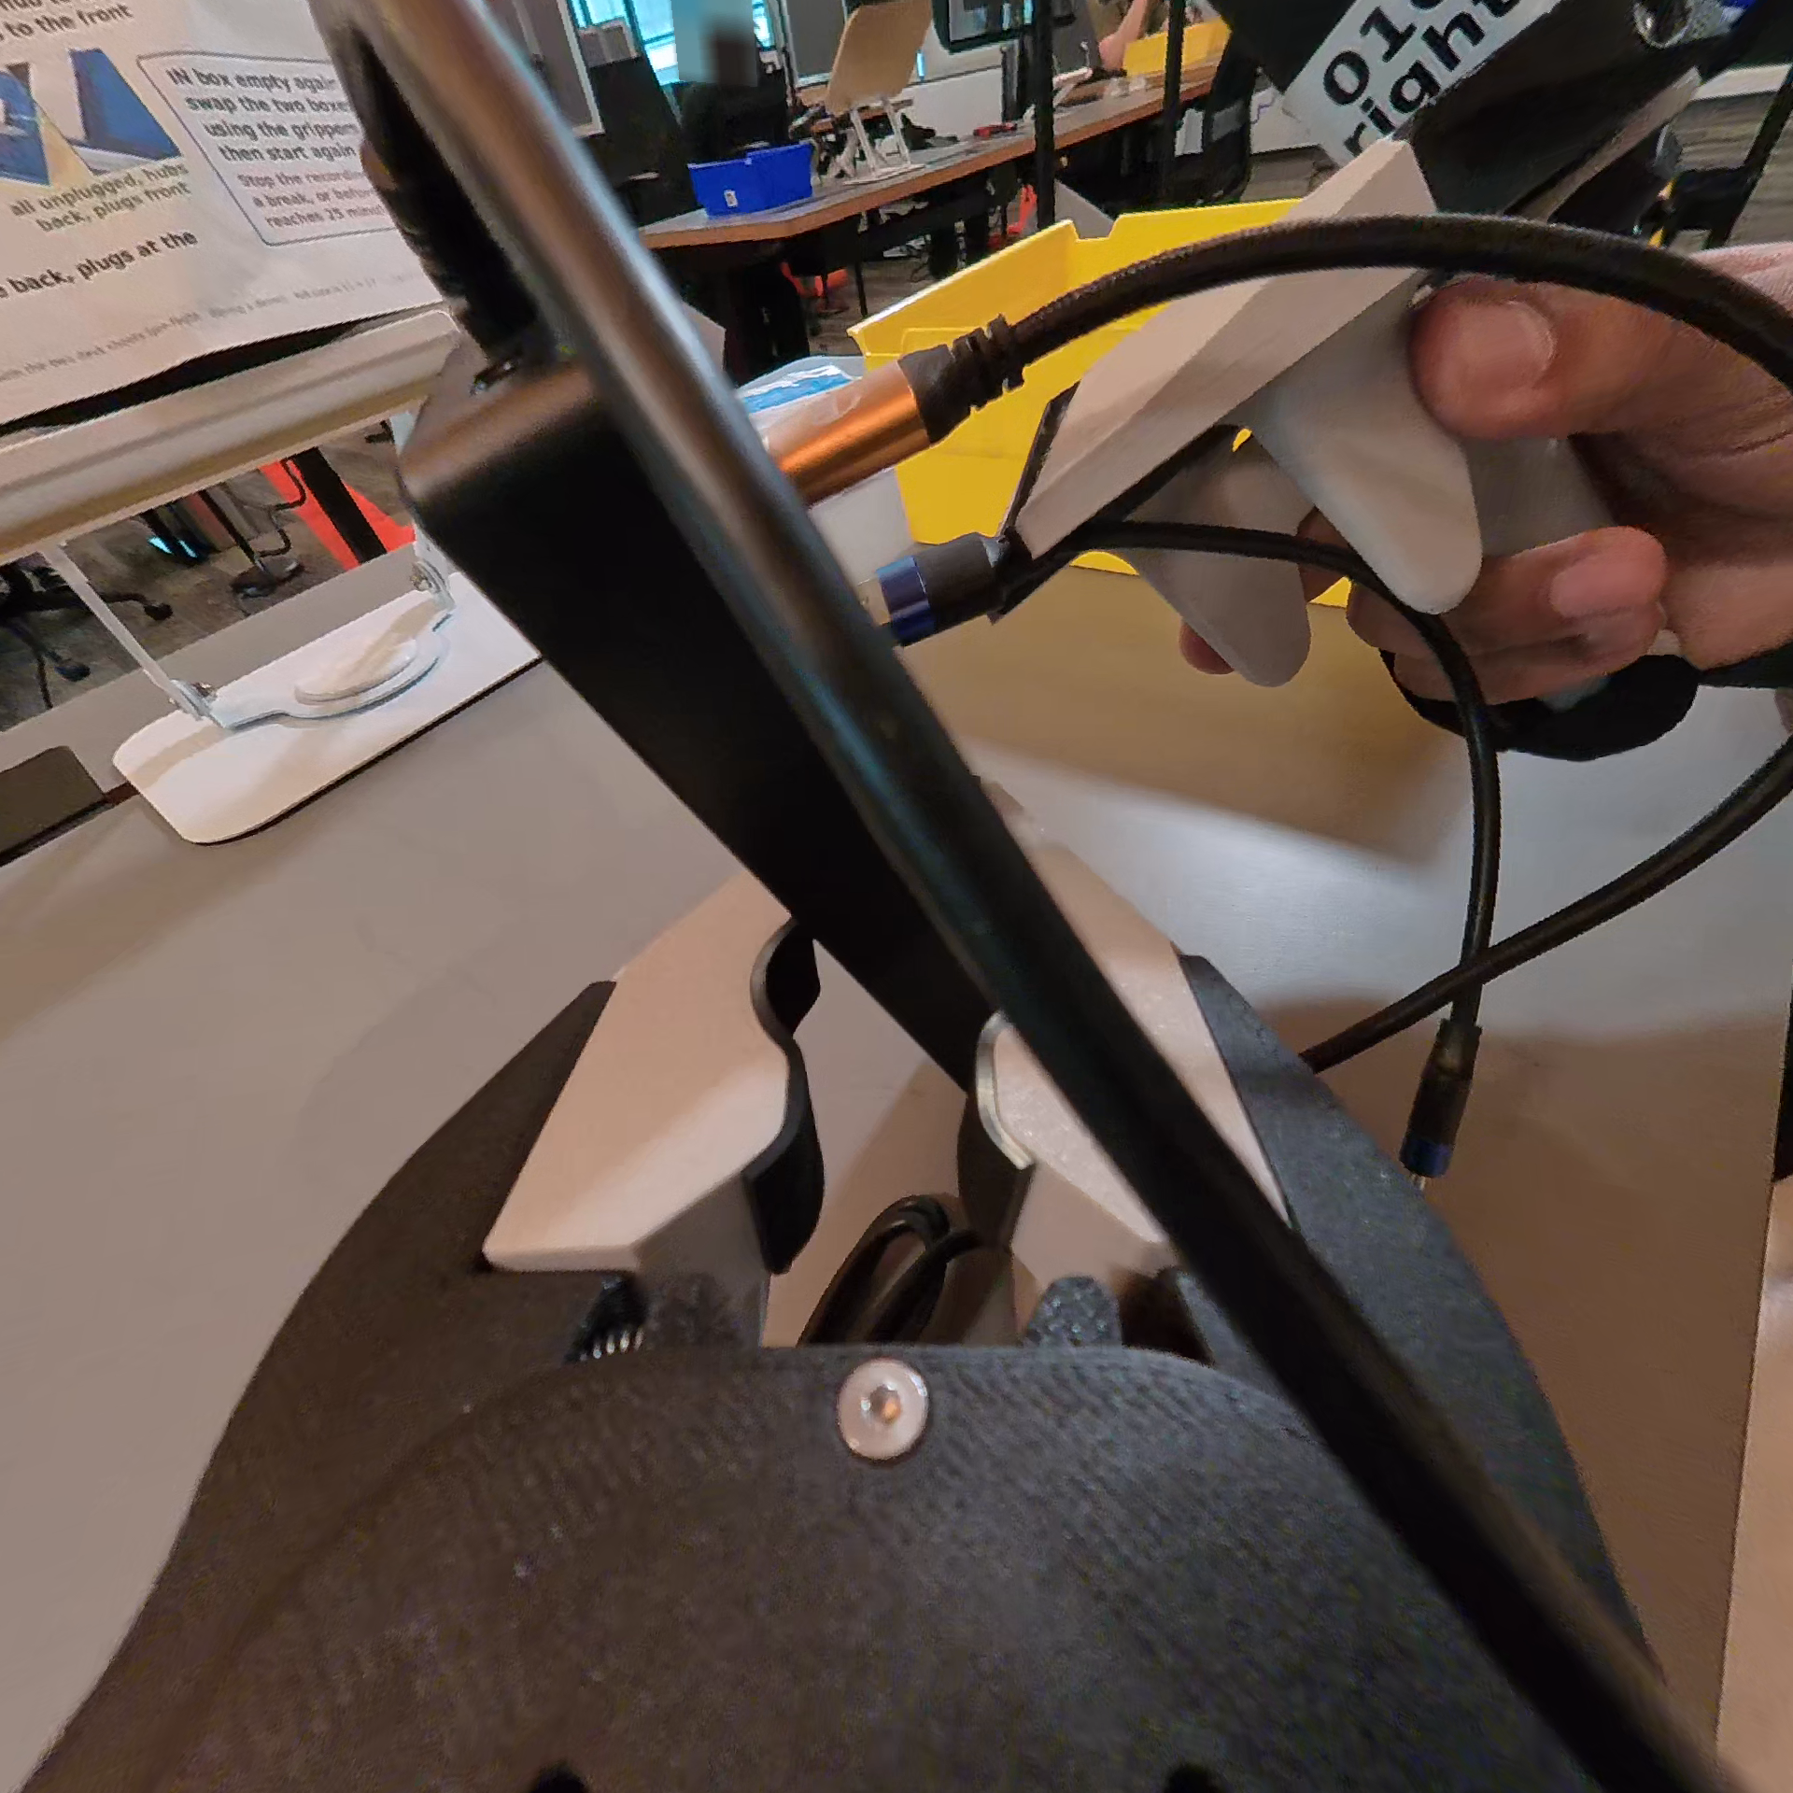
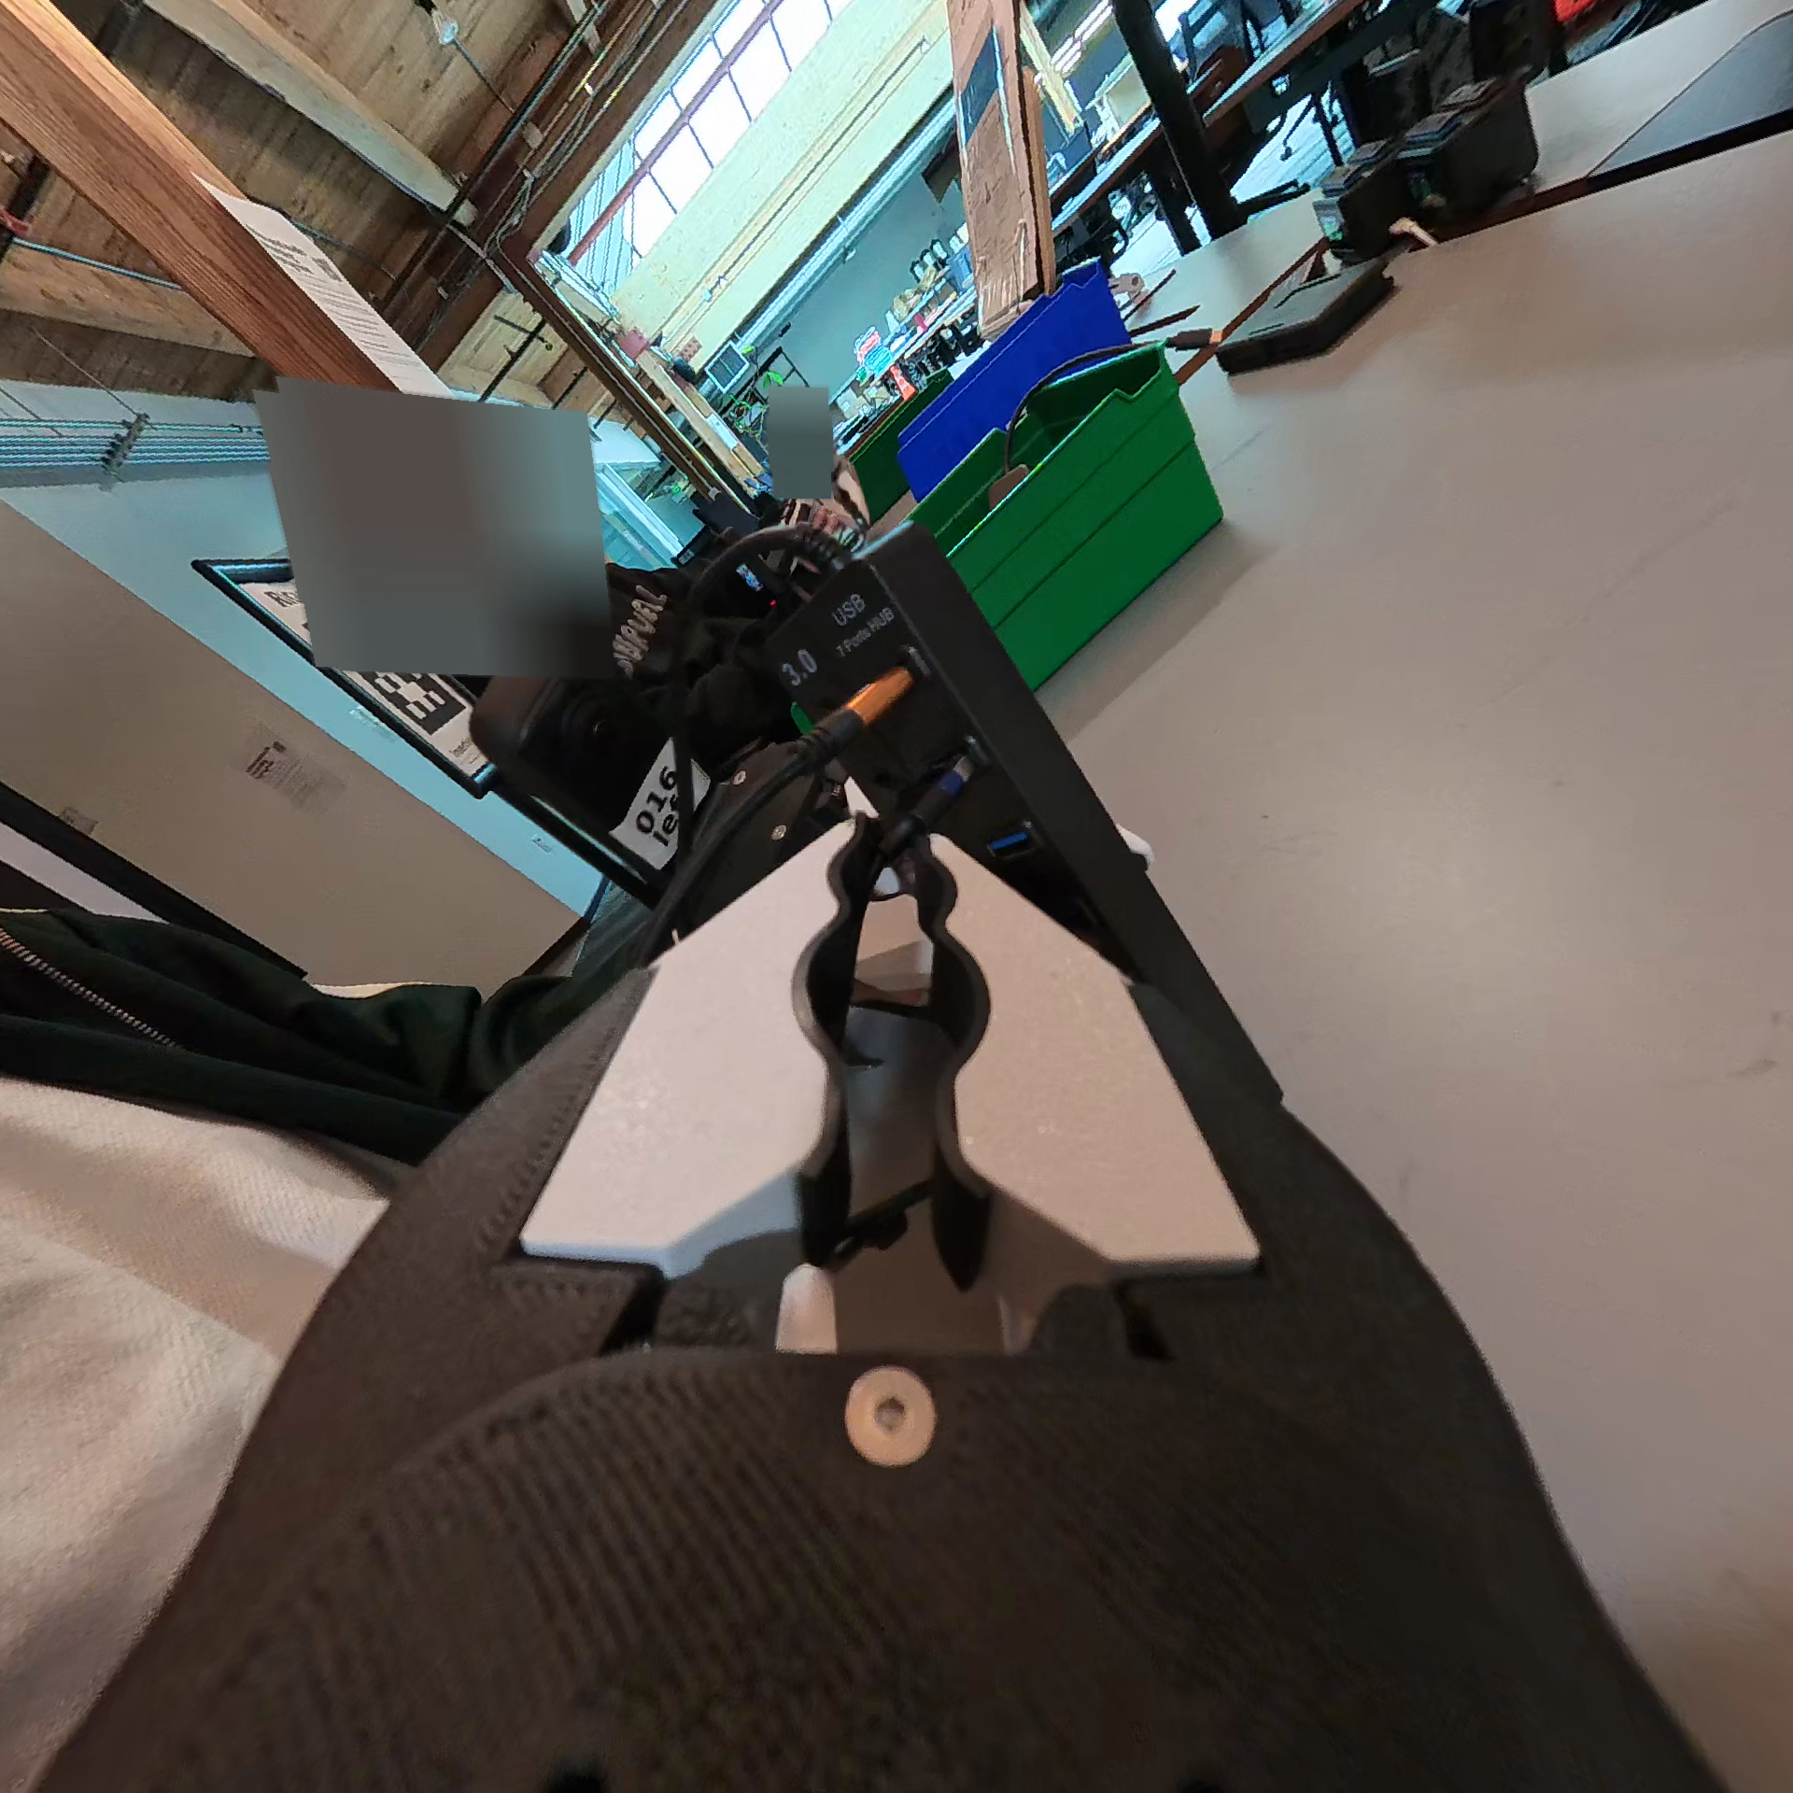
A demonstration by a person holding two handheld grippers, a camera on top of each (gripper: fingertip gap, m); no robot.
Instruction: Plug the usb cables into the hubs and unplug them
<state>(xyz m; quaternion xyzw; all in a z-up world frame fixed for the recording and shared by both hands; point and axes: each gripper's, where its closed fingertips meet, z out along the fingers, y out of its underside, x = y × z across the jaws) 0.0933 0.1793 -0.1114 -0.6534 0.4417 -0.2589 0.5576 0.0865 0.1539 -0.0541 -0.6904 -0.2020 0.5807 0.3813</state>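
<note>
The left tongs [image 1: 893, 1096] are clamped on the black hub [image 1: 679, 602], which is lifted off the grey bench [image 1: 291, 970] and runs as a long bar from their fingertips toward 11 o'clock. In its face sit an orange-collared plug [image 2: 873, 700] and, just below it, a blue-ringed plug [image 2: 946, 784]. The right tongs [image 2: 888, 859] are closed on the thin black cable [image 1: 1475, 776] directly behind the blue-ringed plug, at 12 o'clock from their fingers. A bare hand [image 1: 1591, 505] grips the right handle, tilted steeply. A yellow bin [image 1: 1019, 330] stands beyond.
</note>
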